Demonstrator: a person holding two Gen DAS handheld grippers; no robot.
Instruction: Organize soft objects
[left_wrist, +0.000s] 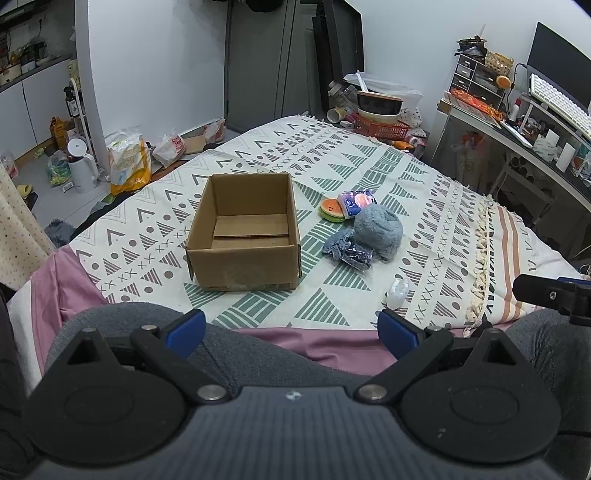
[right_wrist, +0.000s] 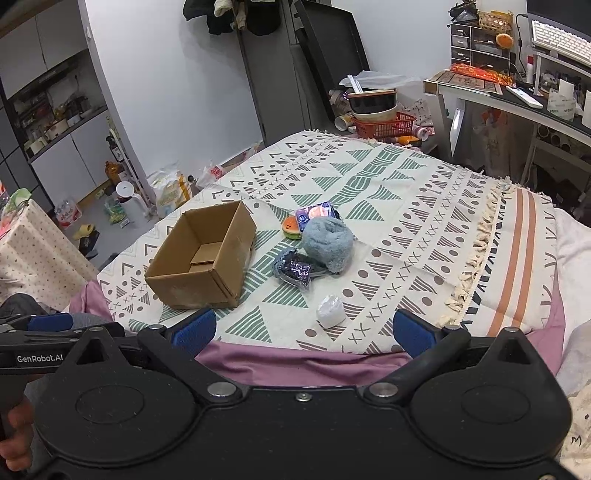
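Observation:
An empty cardboard box (left_wrist: 243, 236) (right_wrist: 201, 258) stands open on the patterned blanket (left_wrist: 424, 206) (right_wrist: 424, 206). To its right lie a fluffy blue-grey bundle (left_wrist: 378, 229) (right_wrist: 327, 243), a dark sequinned packet (left_wrist: 354, 253) (right_wrist: 293, 271), a tissue pack (left_wrist: 354, 201) (right_wrist: 316, 213), an orange burger-like toy (left_wrist: 332, 209) (right_wrist: 291, 227) and, nearer, a small white wad (left_wrist: 397, 292) (right_wrist: 330, 311). My left gripper (left_wrist: 291, 328) is open at the near edge of the bed, holding nothing. My right gripper (right_wrist: 304, 328) is open too, just short of the white wad.
A pink sheet (left_wrist: 332, 343) (right_wrist: 295, 362) edges the bed near me. An orange basket with bowls (left_wrist: 380, 118) (right_wrist: 384, 118) sits beyond the far end. A cluttered desk (left_wrist: 535, 122) (right_wrist: 535, 92) stands at the right; bags and a white kettle (left_wrist: 79, 166) litter the floor at the left.

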